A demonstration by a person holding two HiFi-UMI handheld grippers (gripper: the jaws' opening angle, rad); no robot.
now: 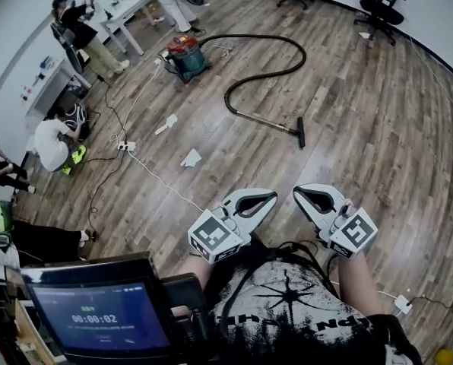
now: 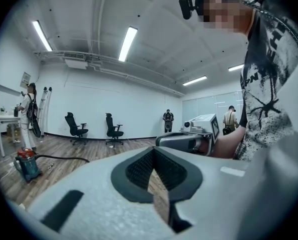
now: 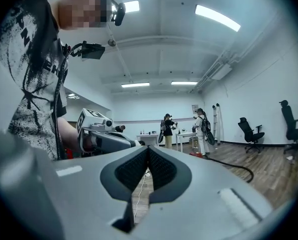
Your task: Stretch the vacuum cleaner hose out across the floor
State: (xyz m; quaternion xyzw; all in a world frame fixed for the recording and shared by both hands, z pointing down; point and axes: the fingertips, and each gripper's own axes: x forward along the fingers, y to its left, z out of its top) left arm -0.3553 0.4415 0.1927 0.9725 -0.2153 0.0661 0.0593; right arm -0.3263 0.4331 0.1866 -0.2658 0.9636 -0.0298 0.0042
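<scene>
Both tongs are closed with nothing between them. Left tongs (image 1: 266, 198) and right tongs (image 1: 301, 195) are held side by side, just in front of the person's chest. Vacuum cleaner hose (image 1: 276, 71) lies on the wood floor (image 1: 378, 112), well apart from both. It loops out from the canister (image 1: 185, 55) in a wide curve, then doubles back to the floor nozzle (image 1: 300, 132). White cable (image 1: 158, 175) crosses the floor nearer the person.

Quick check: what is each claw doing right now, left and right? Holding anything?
Left claw: closed, holding nothing.
Right claw: closed, holding nothing.
</scene>
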